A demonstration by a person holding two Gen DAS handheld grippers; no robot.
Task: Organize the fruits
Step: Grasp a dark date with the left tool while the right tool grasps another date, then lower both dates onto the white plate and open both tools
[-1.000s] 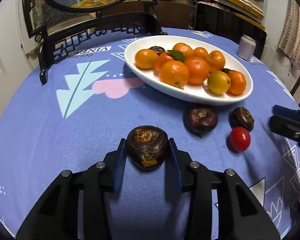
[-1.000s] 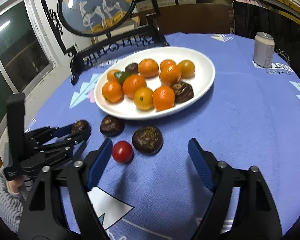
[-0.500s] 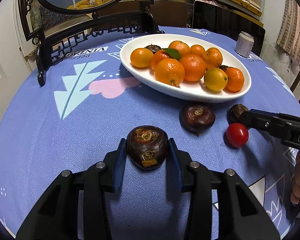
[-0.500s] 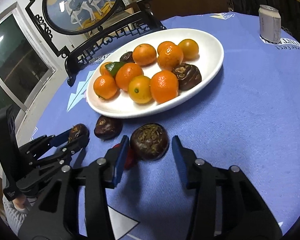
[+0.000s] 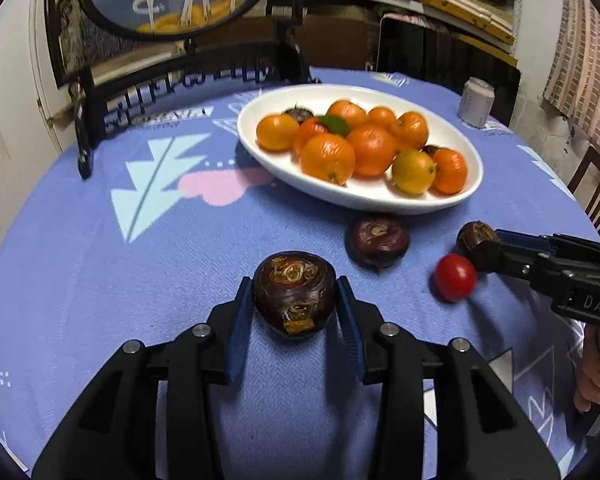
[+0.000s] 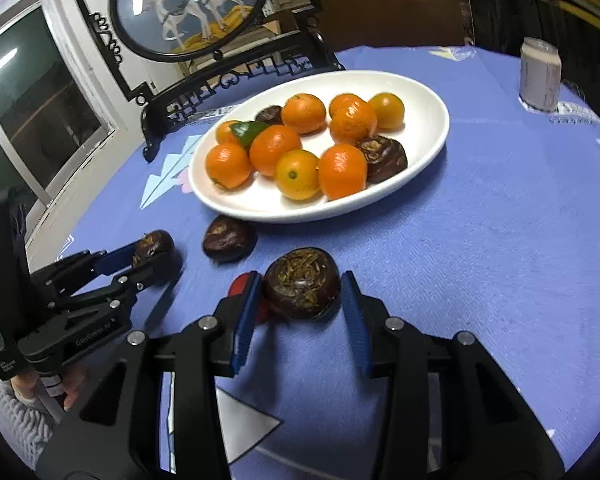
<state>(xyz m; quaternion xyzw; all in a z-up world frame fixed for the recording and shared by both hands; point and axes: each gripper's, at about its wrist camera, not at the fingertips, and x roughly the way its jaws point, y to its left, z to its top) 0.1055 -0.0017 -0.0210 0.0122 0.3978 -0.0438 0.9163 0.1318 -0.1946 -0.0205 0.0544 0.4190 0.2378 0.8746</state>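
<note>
A: What do the jaws hold?

B: The left gripper point(image 5: 295, 300) is clamped on a dark brown, round water chestnut point(image 5: 295, 293), both blue pads touching its sides, above the blue patterned tablecloth point(image 5: 100, 264). The right gripper point(image 6: 302, 292) brackets a second dark chestnut point(image 6: 302, 283); whether both pads press it, I cannot tell.

A: And nearby?

B: A small red cherry tomato point(image 5: 455, 283) sits just beside the right gripper's left finger. A third loose chestnut point(image 5: 378, 241) lies between the grippers, near the white oval plate point(image 5: 372, 200) of oranges point(image 5: 327, 158).
</note>
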